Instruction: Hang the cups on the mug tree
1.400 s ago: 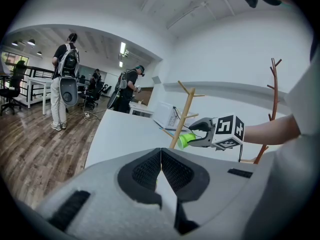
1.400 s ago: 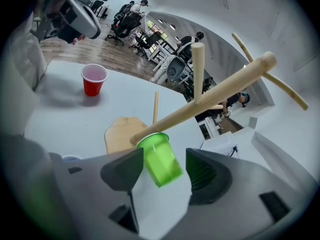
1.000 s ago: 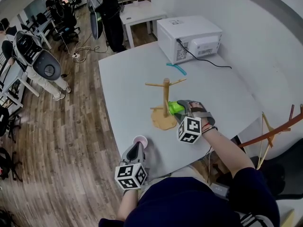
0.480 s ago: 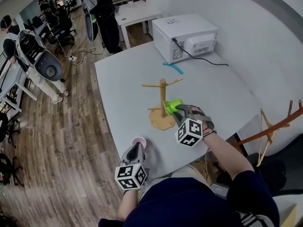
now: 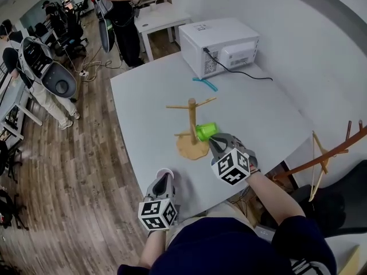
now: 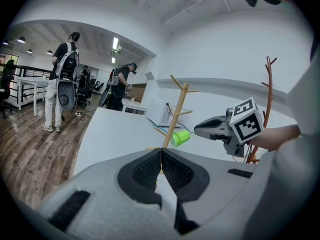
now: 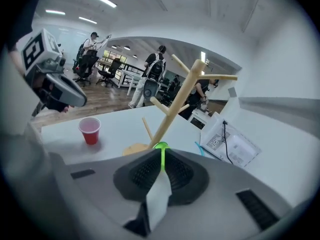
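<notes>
Two cups: right tool [image 5: 213, 142] just closed on the green cup [image 5: 205, 131]; red cup [image 7: 90, 130] stands by the closed left tool [image 6: 161, 161].

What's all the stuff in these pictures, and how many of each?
table: one, pale grey, under everything
mug tree: one, wooden, mid-table
green cup: one, green, beside the tree's trunk, in the right gripper's jaws
red cup: one, red, upright near the table's near edge
microwave: one, white, far table corner
cable: one, black, trailing from the microwave
teal stick: one, teal, flat before the microwave
people: at least two, dark tops, on the wooden floor beyond
left gripper: one, grey, jaws shut and empty, by the red cup
right gripper: one, grey, jaws have just been closing on the green cup
</notes>
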Available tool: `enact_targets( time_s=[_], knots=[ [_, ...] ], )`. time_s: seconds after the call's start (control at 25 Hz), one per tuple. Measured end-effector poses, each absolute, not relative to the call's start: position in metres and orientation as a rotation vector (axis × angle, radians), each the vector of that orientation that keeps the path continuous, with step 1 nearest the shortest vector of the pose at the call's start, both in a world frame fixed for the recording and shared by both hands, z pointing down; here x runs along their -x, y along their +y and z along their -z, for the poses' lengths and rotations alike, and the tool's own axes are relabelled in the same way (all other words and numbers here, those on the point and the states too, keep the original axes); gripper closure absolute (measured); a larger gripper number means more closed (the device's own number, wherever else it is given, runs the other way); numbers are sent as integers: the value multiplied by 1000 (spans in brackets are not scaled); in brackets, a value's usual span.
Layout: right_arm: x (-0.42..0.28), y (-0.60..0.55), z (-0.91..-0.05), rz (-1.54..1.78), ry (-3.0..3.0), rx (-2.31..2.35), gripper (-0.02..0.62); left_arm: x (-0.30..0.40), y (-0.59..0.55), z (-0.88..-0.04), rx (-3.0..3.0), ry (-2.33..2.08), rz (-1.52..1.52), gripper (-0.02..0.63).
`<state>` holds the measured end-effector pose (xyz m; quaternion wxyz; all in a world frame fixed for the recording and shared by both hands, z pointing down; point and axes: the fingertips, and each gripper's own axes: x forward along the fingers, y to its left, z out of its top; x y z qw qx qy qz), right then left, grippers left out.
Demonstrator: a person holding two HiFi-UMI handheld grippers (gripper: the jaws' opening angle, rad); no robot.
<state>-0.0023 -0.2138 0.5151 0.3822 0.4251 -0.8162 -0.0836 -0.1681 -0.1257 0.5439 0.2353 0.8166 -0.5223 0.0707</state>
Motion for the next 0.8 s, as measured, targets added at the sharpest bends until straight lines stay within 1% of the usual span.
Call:
enact_targets(
  time_s=[0.56, 0.8],
  knots=[
    [-25, -174, -489, -186, -2357, -1291, 560, 133, -126, -534, -2241, -1435, -199, 586],
    [-41, -159, -483, -291, -2418, -1314, 560, 109, -121, -528, -2243, -1427, -205, 586]
  ],
)
